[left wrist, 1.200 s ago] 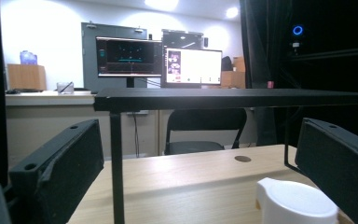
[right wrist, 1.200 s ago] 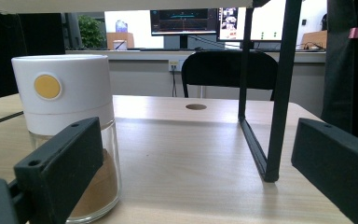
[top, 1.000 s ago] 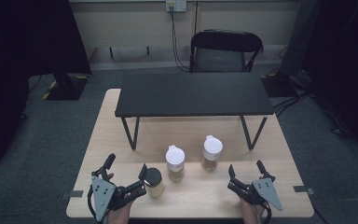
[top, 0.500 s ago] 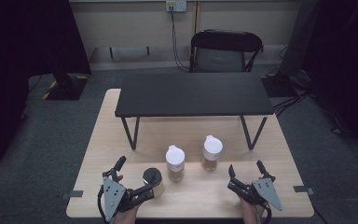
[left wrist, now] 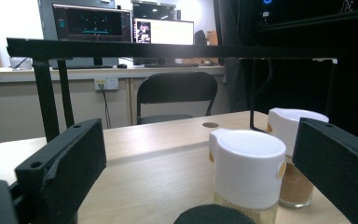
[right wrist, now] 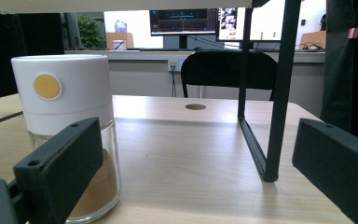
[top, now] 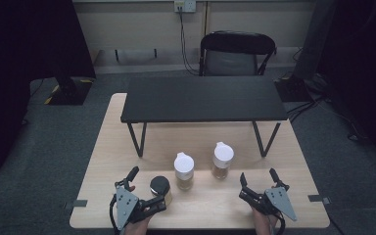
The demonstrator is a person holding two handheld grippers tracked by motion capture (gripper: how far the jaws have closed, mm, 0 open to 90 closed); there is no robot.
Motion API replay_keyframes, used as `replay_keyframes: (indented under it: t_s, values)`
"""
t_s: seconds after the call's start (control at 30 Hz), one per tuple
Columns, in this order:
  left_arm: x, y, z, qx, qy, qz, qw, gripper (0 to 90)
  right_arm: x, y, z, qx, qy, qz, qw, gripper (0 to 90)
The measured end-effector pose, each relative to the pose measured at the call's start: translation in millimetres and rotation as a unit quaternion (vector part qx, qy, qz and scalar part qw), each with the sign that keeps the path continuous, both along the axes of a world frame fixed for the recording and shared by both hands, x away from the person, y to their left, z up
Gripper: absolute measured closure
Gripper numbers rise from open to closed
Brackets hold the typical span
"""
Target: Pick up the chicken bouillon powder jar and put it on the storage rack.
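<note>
A pale wooden table (top: 103, 161) with a smooth, faintly grained top carries a low black shelf (top: 203, 98) on thin metal legs and three small round glass jars. The black-lid jar (top: 160, 190) stands at the near left; in the high view its flat dark cap hides most of its body, and in the left gripper view that cap shows as a dark curved edge at the bottom (left wrist: 212, 215). The left gripper (top: 146, 192) sits around this jar, one black jaw out to the jar's left and well clear of it, the other close against its near side; whether that jaw's pad touches the glass I cannot tell. Its jaws have just been closing a little with the jar between them, yet they stand wide, and no firm hold shows. Just beyond stands a jar with a tall white plastic lid (top: 183, 170), pale grains inside, and farther right a second white-lid jar (top: 221, 160) holding brown powder, its lid bearing a round yellow dot (right wrist: 47, 87). The right gripper (top: 259, 180) rests on the table near the right edge, jaws spread wide with nothing between them, the brown-powder jar ahead and to its left.
</note>
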State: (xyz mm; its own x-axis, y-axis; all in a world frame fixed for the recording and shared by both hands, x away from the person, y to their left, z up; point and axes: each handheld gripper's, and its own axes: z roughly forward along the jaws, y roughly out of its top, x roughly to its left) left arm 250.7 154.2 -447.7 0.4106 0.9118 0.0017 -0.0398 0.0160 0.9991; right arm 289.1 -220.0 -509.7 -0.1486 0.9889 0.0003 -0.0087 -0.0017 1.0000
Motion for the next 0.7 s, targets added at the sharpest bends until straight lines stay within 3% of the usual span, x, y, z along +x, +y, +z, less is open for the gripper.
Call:
replay_keyframes:
  t_s: [0.7]
  values:
    - [4.6, -4.1, -26.4, 0.018, 0.042, -0.023, 0.9987, 6.5, -0.1, 0.0, 0.0, 0.0, 0.0, 0.0, 1.0, 0.7]
